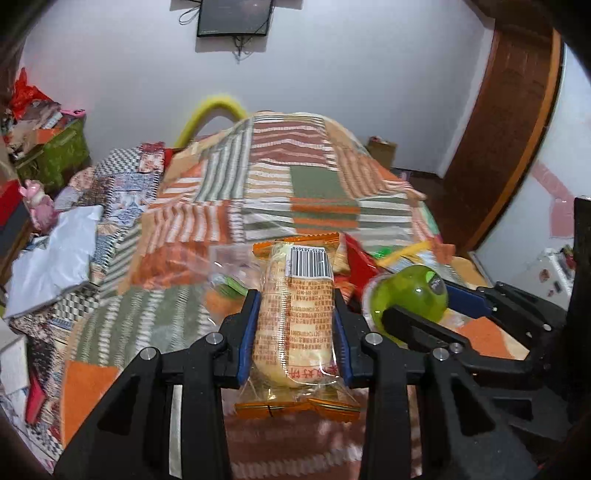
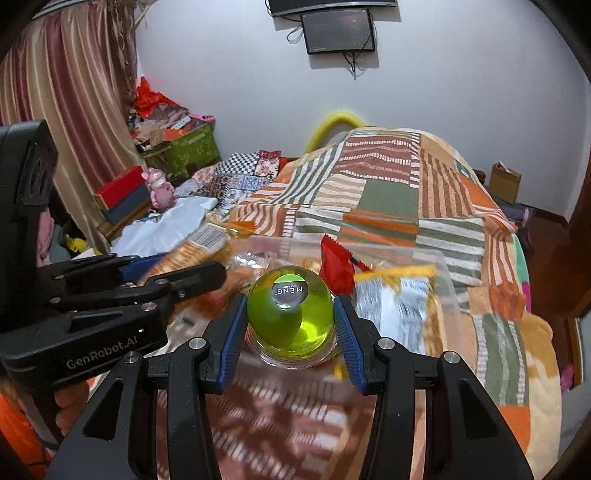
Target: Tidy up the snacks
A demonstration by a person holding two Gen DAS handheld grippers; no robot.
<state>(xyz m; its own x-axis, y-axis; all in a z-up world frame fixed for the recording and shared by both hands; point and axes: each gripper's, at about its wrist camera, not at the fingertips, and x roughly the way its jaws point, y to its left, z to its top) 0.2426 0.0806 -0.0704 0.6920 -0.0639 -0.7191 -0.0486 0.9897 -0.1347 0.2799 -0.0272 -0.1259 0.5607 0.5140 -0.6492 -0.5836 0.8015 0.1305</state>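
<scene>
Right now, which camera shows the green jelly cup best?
The right wrist view: the green jelly cup sits centred between the right gripper pads, its label readable. The left wrist view shows it off to the side, partly hidden by a gripper finger.

White wall [image 2: 461, 92], patchwork-covered bed [image 2: 388, 192], perhaps curtains [image 2: 66, 103]

We are listing, relative to the patchwork blanket [image 1: 295, 177]: the left gripper [image 1: 295, 325], over the blanket's near end, is clamping a cake packet [image 1: 295, 317] lengthwise, its blue pads [image 1: 246, 332] pressing both sides, barcode end pointing away. Right of it, the right gripper [image 1: 417, 306] is gripping a green jelly cup [image 1: 406, 299]. More snack packets [image 1: 354, 266] are lying behind them. A wall screen [image 1: 234, 16] is hanging above the blanket's far end.
</scene>
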